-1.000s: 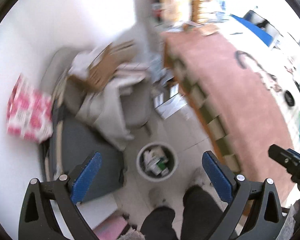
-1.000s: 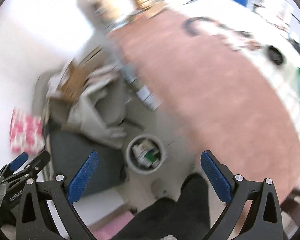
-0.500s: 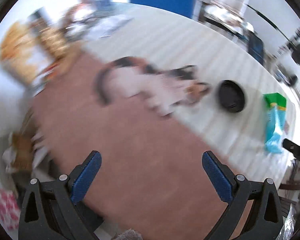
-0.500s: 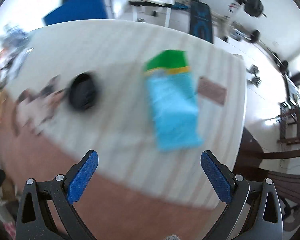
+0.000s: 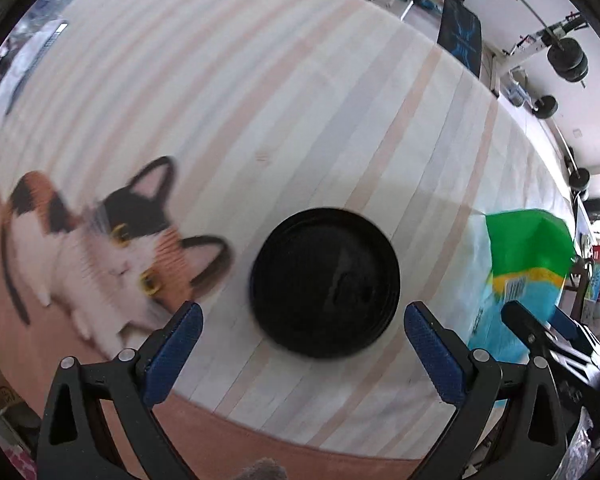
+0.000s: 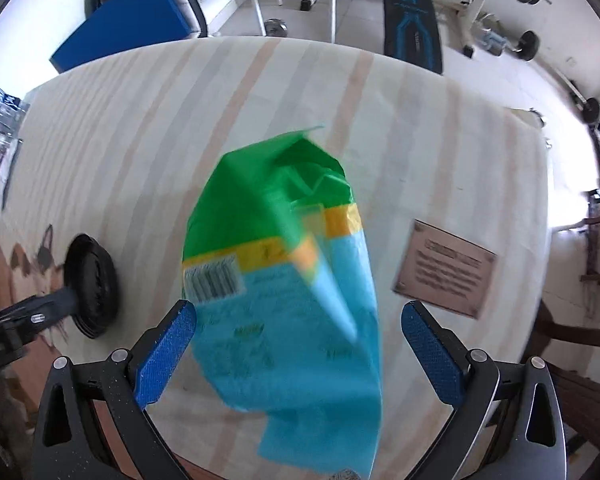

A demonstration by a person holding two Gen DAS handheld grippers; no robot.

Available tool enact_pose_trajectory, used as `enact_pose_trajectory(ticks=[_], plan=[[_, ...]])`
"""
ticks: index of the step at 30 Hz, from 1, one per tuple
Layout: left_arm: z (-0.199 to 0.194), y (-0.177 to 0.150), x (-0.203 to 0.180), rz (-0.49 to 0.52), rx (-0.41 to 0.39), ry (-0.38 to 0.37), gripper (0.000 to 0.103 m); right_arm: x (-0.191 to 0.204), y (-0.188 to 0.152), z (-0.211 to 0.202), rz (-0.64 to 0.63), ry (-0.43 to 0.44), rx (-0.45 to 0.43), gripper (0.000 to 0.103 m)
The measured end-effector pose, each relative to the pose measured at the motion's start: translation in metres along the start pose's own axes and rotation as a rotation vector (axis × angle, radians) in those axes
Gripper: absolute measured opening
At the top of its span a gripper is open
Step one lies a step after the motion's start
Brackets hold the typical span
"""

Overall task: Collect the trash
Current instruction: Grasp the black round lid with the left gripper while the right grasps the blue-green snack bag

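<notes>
A round black plastic lid point(image 5: 325, 282) lies on the striped tablecloth point(image 5: 260, 100), just ahead of my left gripper point(image 5: 302, 338), which is open and hovers with the lid between and beyond its blue pads. A crumpled green and light-blue plastic bag point(image 6: 284, 280) lies on the same cloth; my right gripper point(image 6: 296, 346) is open above its near end, its pads either side of the bag. The bag also shows at the right of the left wrist view point(image 5: 524, 272), and the lid at the left of the right wrist view point(image 6: 92, 284).
A brown printed card point(image 6: 444, 268) lies right of the bag. A cat picture point(image 5: 100, 248) is printed on the cloth left of the lid. Weights, a bench and a blue mat point(image 6: 128, 28) stand on the floor beyond the table. A wooden chair point(image 6: 580, 336) stands at the right.
Both grippers have swung up from the floor bin to the tabletop. The left one has closed in on the black lid, the right one on the green and blue bag. Both stay open.
</notes>
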State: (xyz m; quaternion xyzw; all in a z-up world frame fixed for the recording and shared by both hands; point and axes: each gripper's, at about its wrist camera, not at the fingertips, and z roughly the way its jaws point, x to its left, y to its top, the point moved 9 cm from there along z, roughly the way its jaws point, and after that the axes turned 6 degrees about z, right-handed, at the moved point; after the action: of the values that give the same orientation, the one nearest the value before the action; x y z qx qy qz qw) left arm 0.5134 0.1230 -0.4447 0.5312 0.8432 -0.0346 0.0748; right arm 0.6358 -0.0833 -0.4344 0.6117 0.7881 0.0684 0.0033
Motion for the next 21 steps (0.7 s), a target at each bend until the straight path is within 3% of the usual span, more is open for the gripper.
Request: enact_pose_trajectory(ticks=[12, 17, 21], plan=[[0.032, 0.015, -0.032, 0.054, 0.064, 0.047, 0.102, -0.008, 0.016, 0.006, 0.052, 0.081, 0.01, 0.103], [0.03, 0.017, -0.035, 0.038, 0.022, 0.08, 0.087, -0.008, 0.007, 0.016, 0.017, 0.059, 0.028, 0.103], [0.025, 0.016, -0.036, 0.042, -0.009, 0.076, 0.085, -0.003, 0.005, 0.024, 0.002, 0.03, 0.031, 0.103]])
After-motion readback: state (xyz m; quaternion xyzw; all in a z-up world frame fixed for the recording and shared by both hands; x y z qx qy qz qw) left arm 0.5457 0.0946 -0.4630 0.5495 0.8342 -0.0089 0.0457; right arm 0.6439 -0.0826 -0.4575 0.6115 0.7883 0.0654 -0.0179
